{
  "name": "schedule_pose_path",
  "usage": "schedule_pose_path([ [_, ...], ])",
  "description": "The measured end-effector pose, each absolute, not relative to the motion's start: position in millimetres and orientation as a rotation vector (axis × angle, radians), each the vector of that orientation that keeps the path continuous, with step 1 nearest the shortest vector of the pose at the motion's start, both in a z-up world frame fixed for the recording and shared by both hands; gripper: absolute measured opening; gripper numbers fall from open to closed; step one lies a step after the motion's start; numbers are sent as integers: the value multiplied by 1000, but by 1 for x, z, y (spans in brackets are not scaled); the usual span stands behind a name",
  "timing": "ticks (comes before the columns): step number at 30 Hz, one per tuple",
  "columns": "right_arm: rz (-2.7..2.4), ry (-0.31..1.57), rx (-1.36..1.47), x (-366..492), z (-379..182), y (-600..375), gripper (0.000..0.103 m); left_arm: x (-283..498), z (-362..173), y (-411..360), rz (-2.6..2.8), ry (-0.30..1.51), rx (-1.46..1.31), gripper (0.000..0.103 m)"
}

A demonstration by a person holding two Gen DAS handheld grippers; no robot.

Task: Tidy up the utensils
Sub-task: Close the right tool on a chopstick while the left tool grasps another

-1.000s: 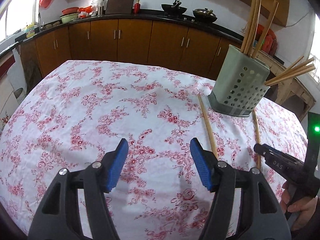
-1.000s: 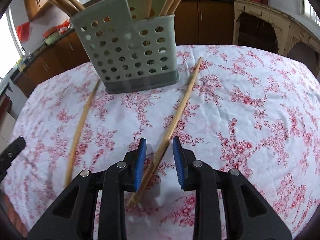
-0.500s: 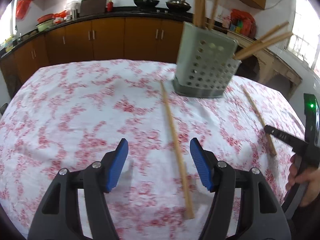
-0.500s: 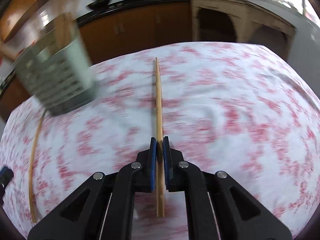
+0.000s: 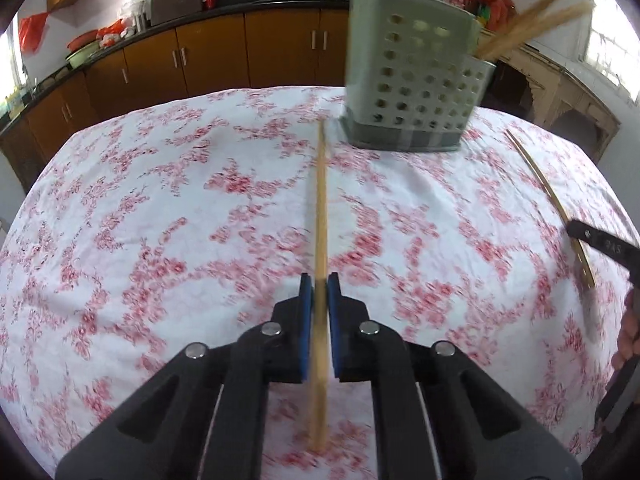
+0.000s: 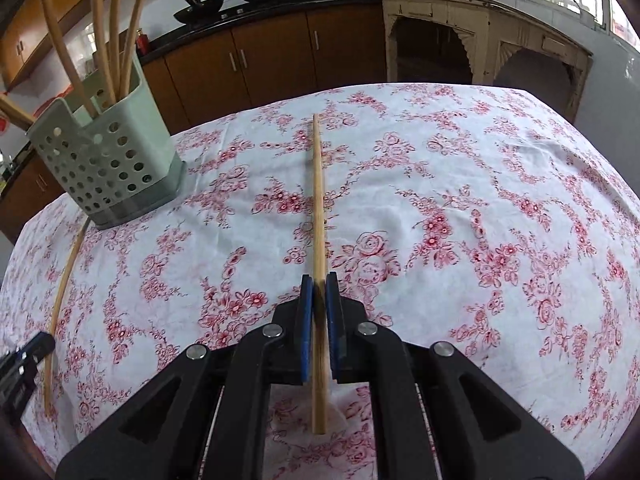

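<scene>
In the left wrist view my left gripper (image 5: 320, 280) has its blue pads closing onto a bamboo chopstick (image 5: 321, 200) that lies on the floral tablecloth and points toward the green perforated utensil holder (image 5: 412, 84). In the right wrist view my right gripper (image 6: 319, 282) is shut on a second chopstick (image 6: 317, 184), its far tip still low over the cloth. The holder (image 6: 108, 168) stands at the left there, with several chopsticks upright in it. The right gripper's black finger (image 5: 600, 242) shows at the left view's right edge, on the second chopstick (image 5: 540, 184).
The table under the white and red floral cloth (image 5: 160, 220) falls away at its far edge. Brown kitchen cabinets (image 5: 200, 64) with pans on the counter run behind it. A pale arched side cabinet (image 6: 480, 40) stands at the back right.
Both grippers went from open to closed on a chopstick, the right one first, then the left. The left gripper moved right and lower until the chopstick lay between its pads.
</scene>
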State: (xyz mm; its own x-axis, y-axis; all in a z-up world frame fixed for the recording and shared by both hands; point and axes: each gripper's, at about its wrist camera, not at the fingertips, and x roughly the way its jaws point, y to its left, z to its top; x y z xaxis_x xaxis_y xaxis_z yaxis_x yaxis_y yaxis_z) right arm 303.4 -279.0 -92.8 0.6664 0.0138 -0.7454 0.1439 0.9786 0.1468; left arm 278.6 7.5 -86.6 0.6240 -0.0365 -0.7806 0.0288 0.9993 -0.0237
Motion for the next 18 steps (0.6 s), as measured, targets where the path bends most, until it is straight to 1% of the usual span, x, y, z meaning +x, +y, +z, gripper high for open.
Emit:
schedule_pose_path([
  [4, -67, 833, 197, 301, -94, -279, 8, 288, -85, 30, -25, 893, -33, 9],
  [7, -66, 834, 200, 301, -93, -280, 8, 288, -85, 39, -55, 889, -69, 13],
  [11, -65, 834, 200, 301, -93, -280, 8, 288, -84, 41, -64, 888, -86, 15],
  [18, -62, 834, 208, 301, -94, -280, 8, 289, -84, 42, -66, 888, -93, 16],
])
